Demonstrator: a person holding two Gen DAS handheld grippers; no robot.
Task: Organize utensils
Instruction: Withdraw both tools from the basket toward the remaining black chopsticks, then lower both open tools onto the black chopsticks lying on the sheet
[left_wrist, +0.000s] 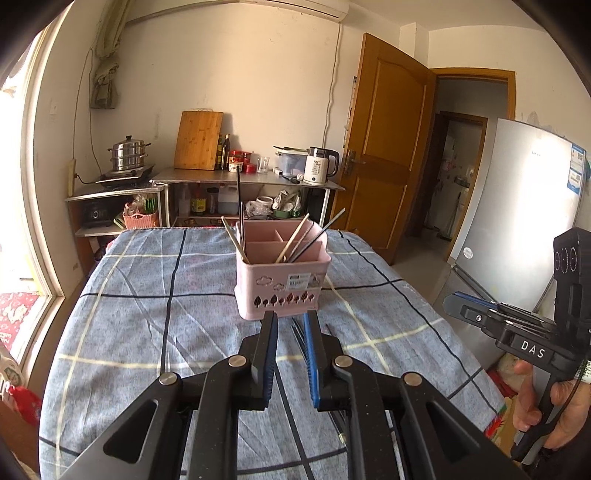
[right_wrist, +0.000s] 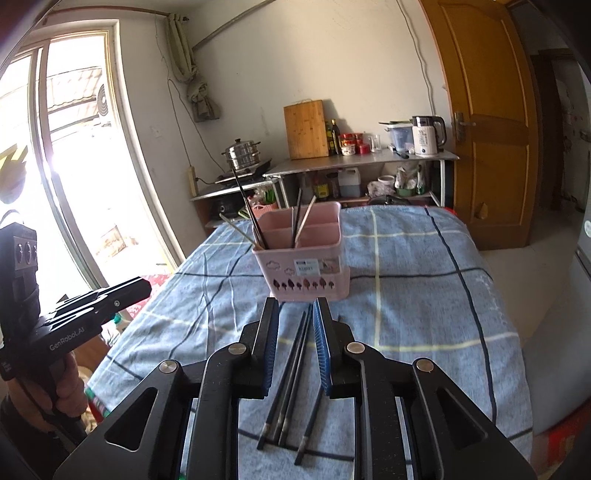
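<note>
A pink divided caddy (left_wrist: 282, 284) (right_wrist: 306, 275) stands on the blue checked cloth, with several wooden and dark chopsticks (left_wrist: 293, 240) (right_wrist: 301, 221) leaning in its compartments. Several dark chopsticks (right_wrist: 290, 373) (left_wrist: 298, 334) lie loose on the cloth in front of it. My right gripper (right_wrist: 296, 308) hovers over them, jaws apart, with the sticks showing in the gap and untouched. My left gripper (left_wrist: 290, 319) points at the caddy's front wall, its jaws a narrow gap apart with nothing gripped. A hand (left_wrist: 554, 406) holds the right gripper's handle at the table's right side.
The cloth-covered table (left_wrist: 147, 295) drops off at left and right. A steel fridge (left_wrist: 517, 221) stands to the right and an open wooden door (left_wrist: 388, 147) behind. A far counter (right_wrist: 369, 158) carries a kettle, jars, a cutting board and a steamer pot. A window (right_wrist: 74, 147) is at left.
</note>
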